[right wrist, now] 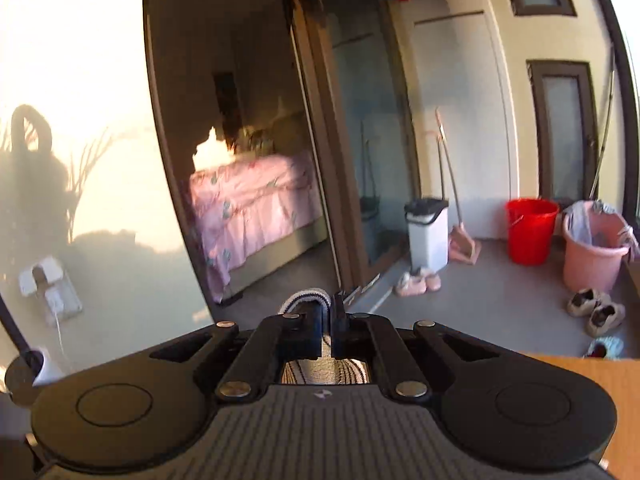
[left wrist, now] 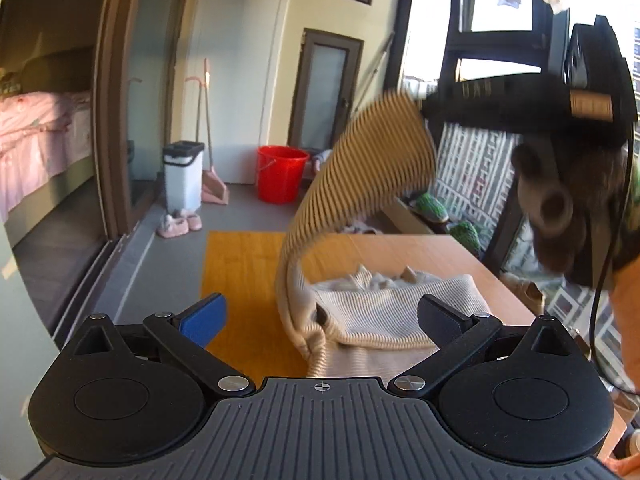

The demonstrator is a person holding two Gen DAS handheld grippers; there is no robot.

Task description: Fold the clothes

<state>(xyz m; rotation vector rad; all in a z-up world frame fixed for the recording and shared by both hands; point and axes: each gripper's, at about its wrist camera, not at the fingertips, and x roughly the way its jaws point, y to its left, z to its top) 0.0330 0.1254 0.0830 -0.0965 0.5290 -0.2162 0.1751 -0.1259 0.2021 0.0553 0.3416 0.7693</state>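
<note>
A beige ribbed sweater (left wrist: 384, 312) is seen bunched near the table's (left wrist: 472, 256) front edge, one sleeve (left wrist: 360, 172) lifted up and rightward, its cuff pinched in the closed right gripper (right wrist: 329, 320). The left gripper (left wrist: 320, 316), jaws spread wide and empty, is held just before the heap, nearer the body. A red bucket (left wrist: 280, 174) stands well beyond.

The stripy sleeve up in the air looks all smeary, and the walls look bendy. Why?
Left wrist view: the striped sleeve is smeared by motion blur while the right gripper holds it up; the cream sweater on the table stays sharp. Both views: the fisheye lens bows the door frames. Right wrist view: warm sunlight washes the wall pale and casts plant-like shadows on it.
</note>
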